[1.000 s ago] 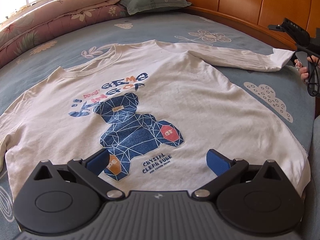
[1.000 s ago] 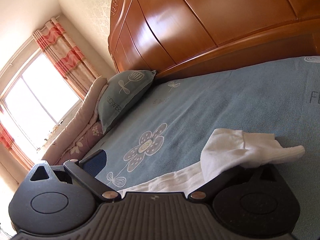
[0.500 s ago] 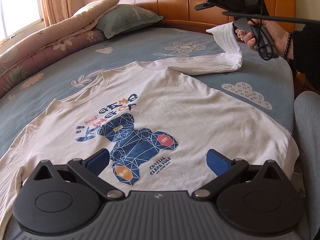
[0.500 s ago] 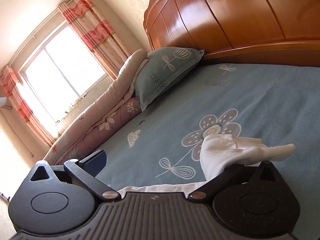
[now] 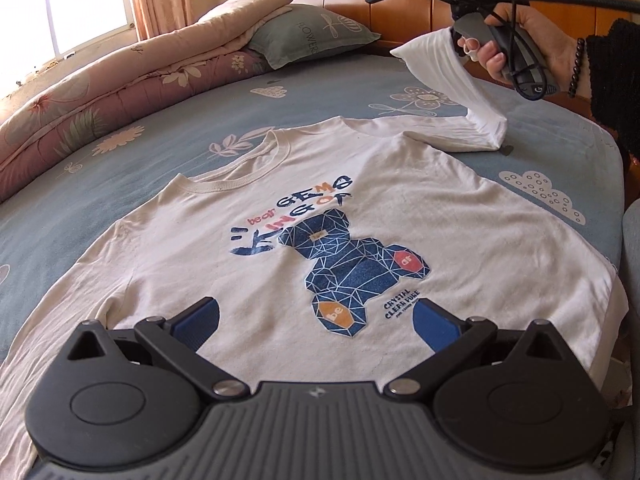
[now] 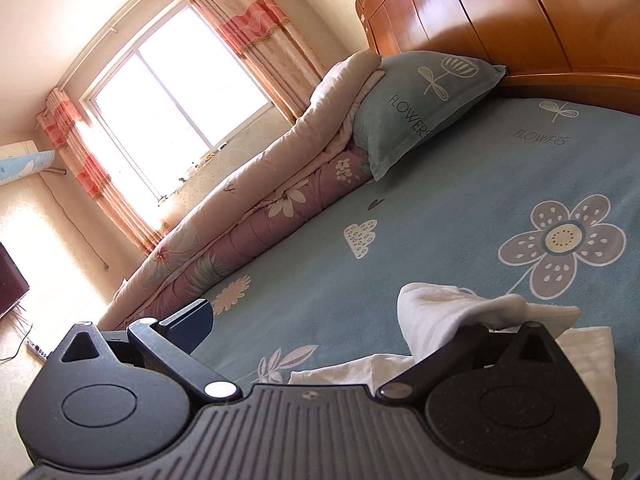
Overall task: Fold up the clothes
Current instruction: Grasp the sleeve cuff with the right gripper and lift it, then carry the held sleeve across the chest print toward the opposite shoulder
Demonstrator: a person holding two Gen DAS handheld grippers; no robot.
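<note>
While flat — shirt [image 5: 320,216] beside quilt [image 5: 120,84], pillow [image 5: 308,36]

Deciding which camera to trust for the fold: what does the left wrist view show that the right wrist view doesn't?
Only left wrist: the shirt's body with bear print, the hand on the right gripper, and the open left gripper. Only right wrist: the window fully framed by curtains. Both: the lifted sleeve, pillow, quilt, blue bedsheet.

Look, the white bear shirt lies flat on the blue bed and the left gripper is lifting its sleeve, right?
Not quite: the right gripper lifts the sleeve, as the left wrist view shows. The left gripper hangs open and empty above the hem. The rest holds: the white bear shirt lies flat on the blue bed.
</note>
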